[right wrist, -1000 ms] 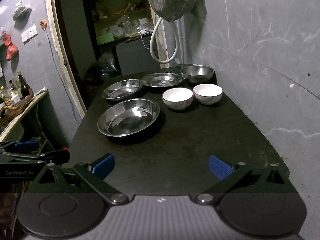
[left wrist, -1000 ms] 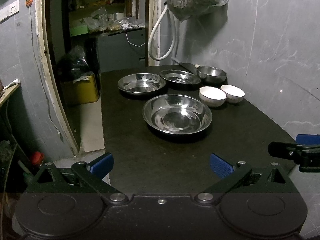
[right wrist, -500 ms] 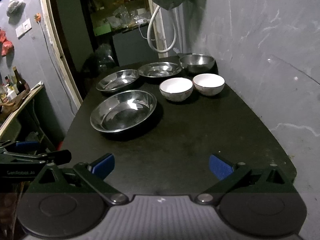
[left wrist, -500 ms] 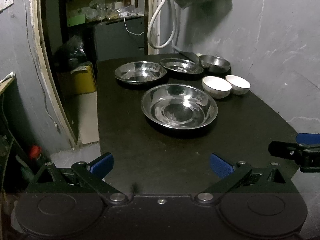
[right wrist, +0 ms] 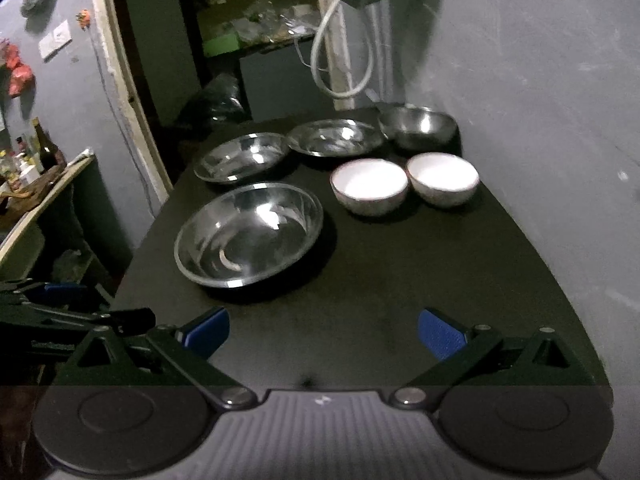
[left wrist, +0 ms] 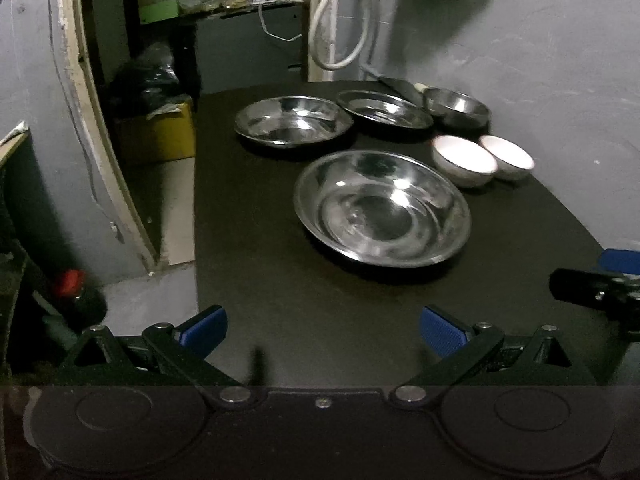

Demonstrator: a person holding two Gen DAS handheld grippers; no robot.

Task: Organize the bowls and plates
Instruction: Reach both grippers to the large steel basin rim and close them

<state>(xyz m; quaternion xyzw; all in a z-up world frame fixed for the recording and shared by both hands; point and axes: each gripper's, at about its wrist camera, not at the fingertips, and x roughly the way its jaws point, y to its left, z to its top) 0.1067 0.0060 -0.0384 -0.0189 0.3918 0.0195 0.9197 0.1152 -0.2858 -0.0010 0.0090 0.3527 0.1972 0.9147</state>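
Both the left gripper [left wrist: 322,330] and the right gripper [right wrist: 323,330] hang spread wide and empty over the near edge of the dark worktop [right wrist: 400,280]. Beyond them sits the large steel plate [right wrist: 248,234]; two white bowls [right wrist: 370,186] stand just right of it, with more steel dishes [right wrist: 242,157] behind it.

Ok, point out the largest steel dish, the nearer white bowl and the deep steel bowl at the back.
largest steel dish [left wrist: 382,210]: left wrist view, inner base.
nearer white bowl [right wrist: 370,184]: right wrist view, white inside.
deep steel bowl [right wrist: 418,126]: right wrist view, inner wall.
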